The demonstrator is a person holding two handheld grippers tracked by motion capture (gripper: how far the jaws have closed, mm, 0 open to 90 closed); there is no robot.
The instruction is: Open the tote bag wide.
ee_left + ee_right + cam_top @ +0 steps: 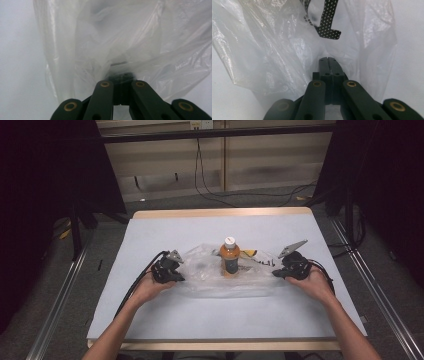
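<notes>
left gripper pinching left edge of clear plastic bag, jaws closed on film. right gripper clamping right edge likewise. bag lying mid-table, orange bottle standing upright at its middle. step judged: spreading bag around bottle. next: lifting both edges evenly, not tipping bottle.

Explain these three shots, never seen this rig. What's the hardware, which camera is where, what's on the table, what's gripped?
No robot arm here: a person holds a hand-held gripper in each hand. The high view looks down on the table from above the person's side; the left gripper is at its left, the right gripper at its right. The other two pictures come from cameras riding on each gripper, looking along its black fingers. On the table lies a clear plastic bag with an orange bottle with a white cap standing at its middle. Each gripper looks shut on an edge of the bag, one at each side.
</notes>
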